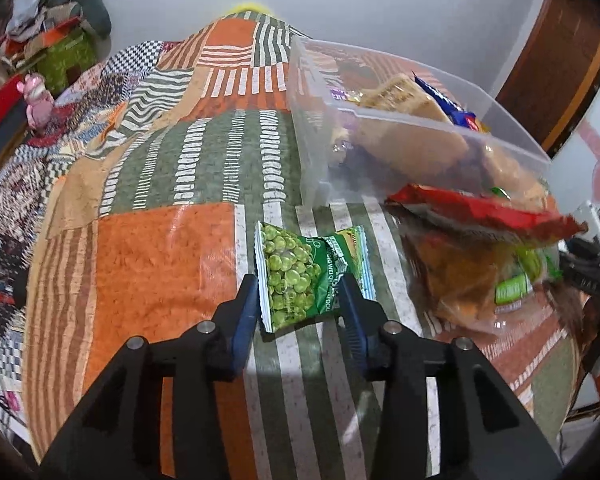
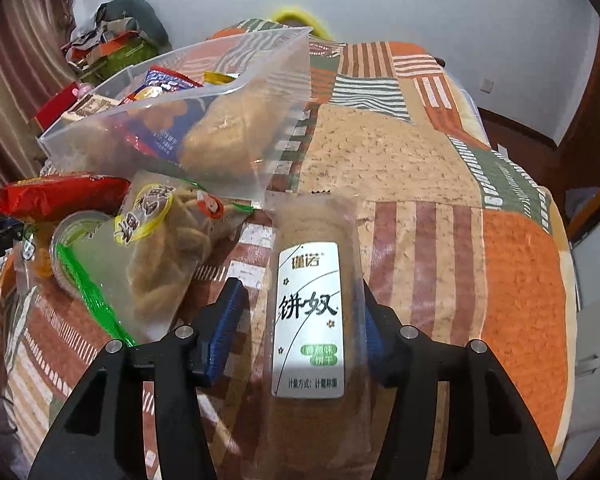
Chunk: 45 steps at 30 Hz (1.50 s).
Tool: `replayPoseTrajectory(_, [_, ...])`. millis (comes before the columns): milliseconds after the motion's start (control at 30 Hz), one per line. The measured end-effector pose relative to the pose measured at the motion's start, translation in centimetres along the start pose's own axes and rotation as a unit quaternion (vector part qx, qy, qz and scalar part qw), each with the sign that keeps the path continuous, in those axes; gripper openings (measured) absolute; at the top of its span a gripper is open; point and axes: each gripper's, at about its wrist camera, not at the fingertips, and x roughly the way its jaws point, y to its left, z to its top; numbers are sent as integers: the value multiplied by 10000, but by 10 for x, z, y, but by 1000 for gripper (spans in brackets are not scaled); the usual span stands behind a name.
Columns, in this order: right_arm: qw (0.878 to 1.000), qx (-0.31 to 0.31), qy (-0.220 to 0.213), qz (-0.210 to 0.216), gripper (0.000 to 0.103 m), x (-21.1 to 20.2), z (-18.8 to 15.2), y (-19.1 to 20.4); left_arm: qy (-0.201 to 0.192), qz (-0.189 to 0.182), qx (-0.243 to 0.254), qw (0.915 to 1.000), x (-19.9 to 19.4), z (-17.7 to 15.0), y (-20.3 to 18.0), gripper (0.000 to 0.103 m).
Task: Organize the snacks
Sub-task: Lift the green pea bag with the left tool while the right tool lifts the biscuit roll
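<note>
A small green pea packet [image 1: 296, 276] sits crumpled between the blue pads of my left gripper [image 1: 298, 284], which is shut on it just above the patchwork cloth. My right gripper [image 2: 300, 286] is open around a clear sleeve of biscuits with a white label [image 2: 310, 312]. The sleeve lies on the cloth, the right pad is against it, and a gap shows at the left pad. A clear plastic bin [image 1: 420, 114] [image 2: 140, 108] holding several snack packs stands beyond. In front of the bin lie a red packet [image 1: 480, 212] [image 2: 60, 196] and a clear bag of twisted snacks [image 2: 172, 240].
A patchwork cloth [image 1: 148, 256] [image 2: 420, 168] covers the whole surface and falls away at its edges. A pile of clothes and boxes [image 1: 56, 20] and a pink toy [image 1: 38, 96] stand at the far left. A wooden door frame [image 1: 560, 72] is at the right.
</note>
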Motion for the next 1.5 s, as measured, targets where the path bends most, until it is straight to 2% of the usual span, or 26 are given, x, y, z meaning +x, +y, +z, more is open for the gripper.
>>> replayPoseTrajectory(100, [9998, 173, -59, 25, 36, -2, 3, -6, -60, -45, -77, 9999, 3, 5, 3, 40])
replayPoseTrajectory(167, [9994, 312, -57, 153, 34, -3, 3, -11, -132, 1, -111, 9999, 4, 8, 3, 36])
replayPoseTrajectory(200, [9991, 366, -58, 203, 34, -4, 3, -14, -173, 75, -120, 9998, 3, 9, 3, 23])
replayPoseTrajectory(333, [9985, 443, -115, 306, 34, -10, 0, -15, -281, 181, -171, 9993, -2, 14, 5, 18])
replayPoseTrajectory(533, [9979, 483, -227, 378, 34, -22, -2, -18, -562, 417, 210, 9973, -27, 12, -8, 7])
replayPoseTrajectory(567, [9975, 533, -263, 378, 34, -26, -2, -20, -593, 444, 251, 9969, -31, 12, -11, 2])
replayPoseTrajectory(800, [9961, 679, -393, 412, 34, -41, 3, -23, -662, 422, 508, 9956, -54, 15, -22, 3])
replayPoseTrajectory(833, [9957, 710, -417, 424, 34, -42, 3, -25, -667, 470, 555, 9951, -54, 14, -23, 4])
replayPoseTrajectory(867, [9953, 748, -447, 433, 34, -44, 4, -26, -636, 500, 616, 9948, -53, 15, -24, 16])
replayPoseTrajectory(900, [9951, 761, -457, 437, 34, -47, 4, -26, -582, 497, 640, 9950, -51, 15, -25, 40])
replayPoseTrajectory(933, [9949, 771, -470, 439, 34, -47, 4, -27, -542, 496, 633, 9953, -47, 16, -23, 54])
replayPoseTrajectory(967, [9949, 773, -479, 445, 34, -47, 5, -28, -547, 486, 580, 9956, -44, 16, -22, 76])
replayPoseTrajectory(1000, [9949, 766, -483, 446, 34, -48, 5, -28, -563, 446, 511, 9961, -39, 16, -19, 84])
replayPoseTrajectory(1067, [9947, 787, -487, 454, 34, -47, 6, -29, -451, 409, 445, 9972, -28, 17, -15, 84])
replayPoseTrajectory(1267, [9945, 780, -490, 491, 34, -46, 6, -29, 327, 227, -98, 9992, 30, 22, 11, 84])
replayPoseTrajectory(1367, [9947, 768, -477, 490, 34, -44, 6, -29, 116, 401, 68, 9991, 37, 18, 7, 88])
replayPoseTrajectory(1500, [9959, 687, -349, 463, 34, -32, 7, -26, 39, 505, 117, 9986, 39, 15, 4, 86])
